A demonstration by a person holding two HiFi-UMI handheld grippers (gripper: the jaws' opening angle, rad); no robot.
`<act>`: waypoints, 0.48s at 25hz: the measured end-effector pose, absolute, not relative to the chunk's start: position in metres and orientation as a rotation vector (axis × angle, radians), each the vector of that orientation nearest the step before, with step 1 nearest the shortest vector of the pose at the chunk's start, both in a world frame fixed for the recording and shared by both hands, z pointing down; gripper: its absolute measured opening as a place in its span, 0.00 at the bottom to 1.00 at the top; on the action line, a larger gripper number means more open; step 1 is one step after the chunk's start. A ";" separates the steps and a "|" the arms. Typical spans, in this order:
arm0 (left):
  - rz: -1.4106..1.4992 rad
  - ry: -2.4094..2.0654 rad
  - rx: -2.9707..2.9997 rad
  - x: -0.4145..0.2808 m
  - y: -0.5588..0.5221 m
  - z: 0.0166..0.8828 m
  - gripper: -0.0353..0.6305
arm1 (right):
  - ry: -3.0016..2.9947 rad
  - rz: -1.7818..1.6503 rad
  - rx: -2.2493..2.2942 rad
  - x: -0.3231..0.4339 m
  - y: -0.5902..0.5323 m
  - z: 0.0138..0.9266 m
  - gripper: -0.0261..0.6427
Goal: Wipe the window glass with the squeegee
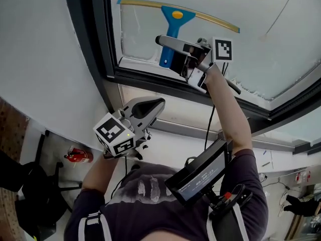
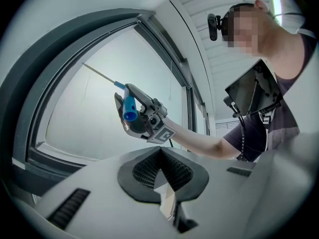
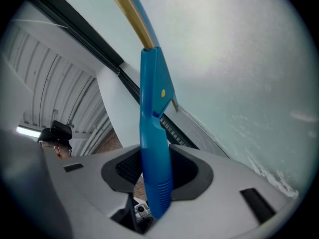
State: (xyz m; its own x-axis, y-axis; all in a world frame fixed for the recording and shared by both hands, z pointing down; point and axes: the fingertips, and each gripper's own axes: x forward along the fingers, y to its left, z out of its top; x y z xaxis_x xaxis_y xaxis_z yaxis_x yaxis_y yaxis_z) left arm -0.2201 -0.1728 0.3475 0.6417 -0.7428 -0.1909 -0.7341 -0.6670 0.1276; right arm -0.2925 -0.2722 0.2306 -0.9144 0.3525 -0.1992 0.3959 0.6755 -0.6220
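The squeegee [image 1: 176, 19] has a blue handle and a long yellow-edged blade that lies against the window glass [image 1: 261, 24] near its lower left corner. My right gripper [image 1: 169, 50] is raised to the glass and is shut on the blue handle [image 3: 152, 133], which runs up between the jaws to the blade. From the left gripper view the squeegee [image 2: 128, 106] shows end-on in the right gripper [image 2: 142, 118]. My left gripper [image 1: 154, 107] hangs lower, below the sill and away from the glass. It [image 2: 160, 156] is shut with nothing in it.
A dark window frame [image 1: 150, 79] borders the glass, with a white wall [image 1: 40, 59] to its left. Far below are a red fire extinguisher [image 1: 79, 156] and a black chair [image 1: 30, 185]. A black device [image 1: 198, 177] hangs at the person's chest.
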 end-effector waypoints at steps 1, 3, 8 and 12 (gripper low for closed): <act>-0.359 -1.269 2.805 -0.221 -0.175 0.347 0.06 | 2.817 -1.072 0.626 -0.292 -0.276 0.233 0.23; -0.361 -1.276 2.801 -0.223 -0.179 0.345 0.06 | 2.813 -1.065 0.626 -0.293 -0.280 0.233 0.23; -0.355 -1.278 2.795 -0.223 -0.179 0.346 0.06 | 2.789 -1.063 0.644 -0.294 -0.274 0.230 0.23; -0.359 -1.278 2.795 -0.223 -0.181 0.344 0.06 | 2.787 -1.068 0.642 -0.294 -0.275 0.232 0.23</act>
State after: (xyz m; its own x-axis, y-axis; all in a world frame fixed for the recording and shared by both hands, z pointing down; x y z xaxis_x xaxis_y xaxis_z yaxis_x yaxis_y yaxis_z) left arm -0.2234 -0.1810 0.3438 0.6320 -0.7514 -0.1896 -0.7404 -0.6577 0.1387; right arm -0.2938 -0.2752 0.2322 -0.9078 0.3524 -0.2273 0.4141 0.6673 -0.6191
